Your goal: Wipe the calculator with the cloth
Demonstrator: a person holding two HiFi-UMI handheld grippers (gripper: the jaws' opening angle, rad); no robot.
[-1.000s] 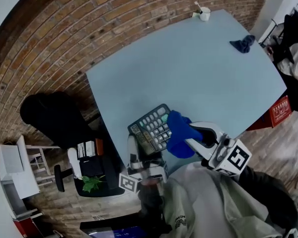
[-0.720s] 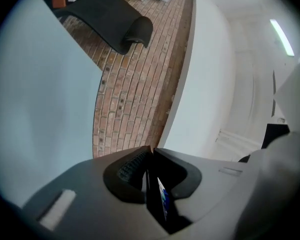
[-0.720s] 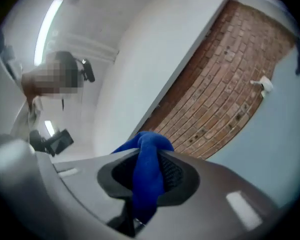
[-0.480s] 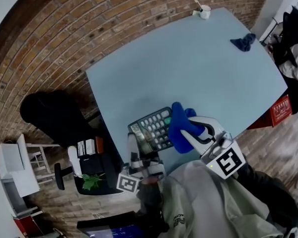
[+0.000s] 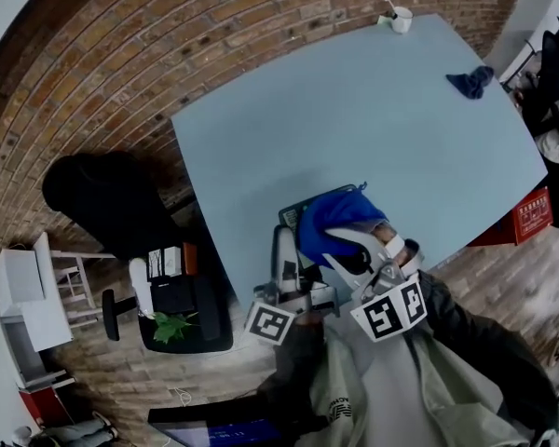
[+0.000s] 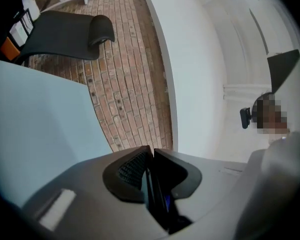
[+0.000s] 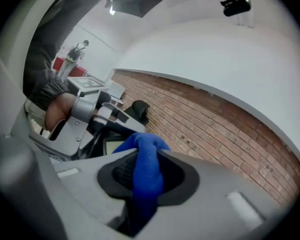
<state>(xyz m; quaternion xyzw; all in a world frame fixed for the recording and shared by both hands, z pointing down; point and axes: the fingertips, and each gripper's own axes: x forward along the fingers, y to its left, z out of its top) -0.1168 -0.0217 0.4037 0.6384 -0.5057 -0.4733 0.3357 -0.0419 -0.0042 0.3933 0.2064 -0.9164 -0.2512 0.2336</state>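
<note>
Pale blue is the big bench (image 5: 354,110) in front of you, with brown bricks (image 5: 121,73) along its far side. A black chair (image 5: 102,203) sits by the bricks, off to your left.

You hold both tools close to your body, at the near edge of the bench. Your left claw (image 5: 287,242) is pressed onto the calculator (image 5: 292,218) and pinches it by one thin edge. In the left gripper view the dark edge of the calculator (image 6: 157,199) stands right between the two pads of that claw (image 6: 151,156).

Your right claw (image 5: 343,240) pinches the blue cloth (image 5: 335,214). In the right gripper view the cloth (image 7: 147,171) is squeezed between the pads of that claw (image 7: 147,159) and sticks out past the tips. From above, the cloth lies over the calculator and hides most of it. Only a dark rim peeks out on the left. The right gripper view shows the calculator's pale screen (image 7: 112,145) just behind the cloth.

A second cloth (image 5: 470,82), dark blue, lies bunched at the far right corner of the bench. A white cup (image 5: 401,17) stands at the far edge, well apart from everything else.
</note>
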